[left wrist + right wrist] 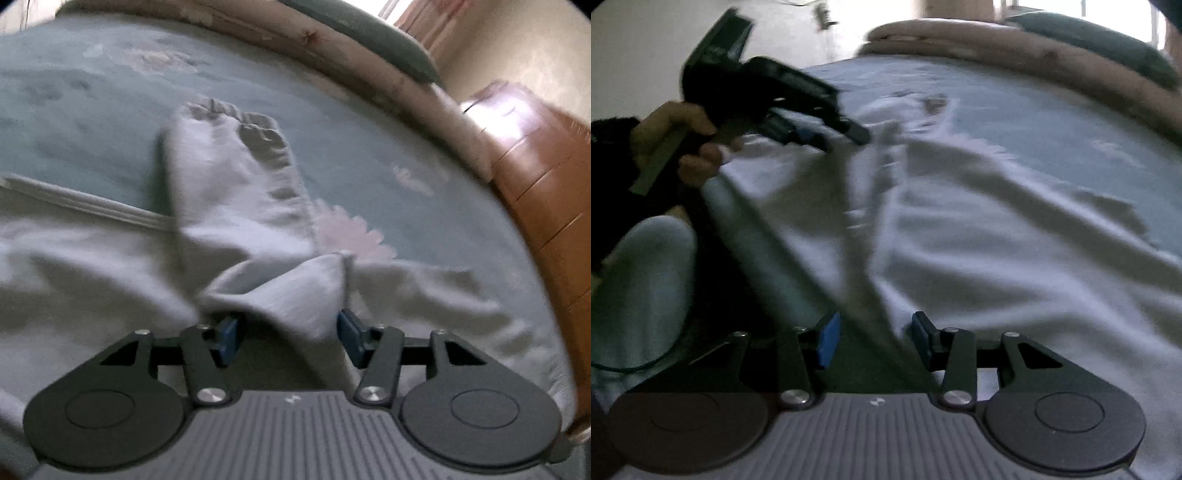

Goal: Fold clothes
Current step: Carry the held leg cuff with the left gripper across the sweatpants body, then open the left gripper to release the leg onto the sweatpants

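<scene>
Grey garment (236, 192) cloth fills the space right at the tips of both tools, spread over a blue-green bedspread (92, 96) with pale pink flowers.

Closest to the left gripper (286, 334), a raised fold of the cloth stands up between its blue pads (227, 338). The jaws stand partly apart and the pads are clear of the fabric on both sides, so nothing is clamped. Just ahead of the fold, a sleeve with a gathered, ribbed cuff (258, 133) runs away from the tool across the bed. To the left of that sleeve a ribbed band (92, 205) of the same garment lies flat. Farther out, beyond the cuff, a pinkish quilt (332, 48) and a dark green pillow (369, 33) lie along the bed's far edge, with a wooden cabinet (543, 177) off to the right.

Nearest the right gripper (873, 341), a dark crease of the garment (960, 240) runs between its blue pads (827, 341); the jaws are about half apart, and blur hides whether they touch the cloth. Ahead and to the left, the other tool (827, 127) hangs above the cloth, held by a hand (679, 144) in a dark sleeve (609, 173).
</scene>
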`<state>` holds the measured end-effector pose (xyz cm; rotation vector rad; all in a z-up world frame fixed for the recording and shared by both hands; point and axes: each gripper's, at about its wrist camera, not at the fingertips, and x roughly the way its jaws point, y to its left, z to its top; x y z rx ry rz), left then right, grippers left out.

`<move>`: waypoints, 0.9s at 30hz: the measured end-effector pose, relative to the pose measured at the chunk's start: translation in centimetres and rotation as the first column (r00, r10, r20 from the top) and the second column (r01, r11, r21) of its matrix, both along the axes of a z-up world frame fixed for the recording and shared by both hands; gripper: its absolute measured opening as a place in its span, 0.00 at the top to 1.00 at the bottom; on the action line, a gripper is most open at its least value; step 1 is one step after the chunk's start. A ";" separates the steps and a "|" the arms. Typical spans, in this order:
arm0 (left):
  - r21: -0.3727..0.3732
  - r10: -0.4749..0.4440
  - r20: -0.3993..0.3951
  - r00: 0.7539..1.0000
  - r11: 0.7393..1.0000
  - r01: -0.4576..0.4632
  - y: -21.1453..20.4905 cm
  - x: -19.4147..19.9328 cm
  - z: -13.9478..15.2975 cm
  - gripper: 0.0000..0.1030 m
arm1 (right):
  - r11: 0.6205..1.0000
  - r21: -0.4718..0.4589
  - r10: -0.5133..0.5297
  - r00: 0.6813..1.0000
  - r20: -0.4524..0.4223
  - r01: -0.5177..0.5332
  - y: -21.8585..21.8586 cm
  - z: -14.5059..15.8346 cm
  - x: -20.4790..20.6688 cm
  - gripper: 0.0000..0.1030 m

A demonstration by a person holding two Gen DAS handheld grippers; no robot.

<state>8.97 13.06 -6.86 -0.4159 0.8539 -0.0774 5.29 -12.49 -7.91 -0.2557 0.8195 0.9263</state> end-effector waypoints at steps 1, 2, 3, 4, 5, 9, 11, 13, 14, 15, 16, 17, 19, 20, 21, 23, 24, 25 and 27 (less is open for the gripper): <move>0.010 -0.007 0.006 1.000 1.000 0.007 -0.1 -0.4 0.5 0.45 | 1.000 0.017 0.022 1.000 -0.002 -0.022 0.1 0.2 -0.5 0.53; 0.021 -0.013 0.012 1.000 1.000 0.013 -0.2 -0.8 0.9 0.45 | 0.998 0.033 0.045 0.999 -0.003 -0.045 0.2 0.4 -1.0 0.53; 0.030 -0.022 0.020 1.000 0.999 0.021 -0.3 -1.2 1.4 0.44 | 0.999 0.040 0.037 0.999 0.007 -0.037 0.0 0.9 -1.2 0.53; 0.035 -0.042 0.035 0.999 0.999 0.041 -0.8 -1.5 1.9 0.43 | 0.999 0.047 0.028 0.999 0.017 -0.028 -0.3 1.3 -1.4 0.53; 0.044 -0.071 0.055 0.996 0.997 0.068 -1.7 -1.6 2.5 0.39 | 0.999 0.051 -0.001 1.000 0.029 -0.001 -1.0 1.9 -1.4 0.53; 0.099 -0.232 0.146 0.962 0.971 0.219 -7.0 -2.1 4.1 0.32 | 0.984 0.033 -0.178 0.980 0.091 0.176 -5.0 4.1 -0.7 0.52; 0.139 -0.313 0.177 0.933 0.946 0.291 -10.3 -2.2 3.9 0.31 | 0.946 -0.023 -0.317 0.939 0.136 0.323 -7.4 4.4 0.3 0.46; 0.189 -0.388 0.205 0.899 0.916 0.353 -13.5 -2.4 3.4 0.31 | 0.884 -0.081 -0.444 0.881 0.165 0.460 -9.8 4.0 1.1 0.45; 0.216 -0.423 0.215 0.880 0.900 0.379 -14.9 -2.5 2.9 0.31 | 0.856 -0.097 -0.489 0.857 0.161 0.507 -10.9 3.6 1.5 0.45; 0.233 -0.452 0.217 0.865 0.885 0.403 -16.3 -2.5 2.2 0.31 | 0.831 -0.100 -0.531 0.834 0.151 0.547 -12.0 3.1 1.8 0.45; 0.249 -0.477 0.208 0.854 0.870 0.425 -17.4 -2.5 1.3 0.31 | 0.803 -0.104 -0.571 0.808 0.142 0.586 -13.0 2.6 2.1 0.45; 0.265 -0.490 0.198 0.849 0.860 0.435 -18.3 -2.6 0.8 0.31 | 0.781 -0.112 -0.602 0.788 0.130 0.615 -13.5 2.0 2.4 0.44; 0.312 -0.501 0.165 0.849 0.843 0.437 -19.7 -3.1 -0.6 0.31 | 0.756 -0.132 -0.631 0.768 0.111 0.641 -14.0 0.8 2.5 0.43; 0.334 -0.502 0.142 0.853 0.836 0.436 -19.9 -3.4 -1.3 0.31 | 0.754 -0.129 -0.634 0.765 0.113 0.644 -14.0 0.4 2.2 0.40; 0.348 -0.500 0.131 0.856 0.831 0.433 -20.0 -4.0 -1.6 0.31 | 0.752 -0.125 -0.637 0.763 0.115 0.647 -13.9 0.1 1.8 0.37; 0.380 -0.496 0.101 0.862 0.820 0.428 -19.5 -5.0 -2.4 0.30 | 0.746 -0.115 -0.646 0.754 0.120 0.656 -14.3 -0.2 1.0 0.31; 0.399 -0.497 0.084 0.864 0.811 0.428 -19.1 -5.5 -2.9 0.30 | 0.738 -0.101 -0.658 0.744 0.115 0.667 -14.7 -0.3 0.8 0.27; 0.422 -0.502 0.075 0.862 0.799 0.429 -18.7 -6.1 -3.3 0.29 | 0.730 -0.085 -0.670 0.735 0.105 0.678 -15.1 -0.5 0.6 0.24; 0.440 -0.516 0.082 0.853 0.787 0.434 -17.9 -7.2 -3.3 0.26 | 0.722 -0.061 -0.684 0.724 0.094 0.690 -15.6 -0.7 0.2 0.21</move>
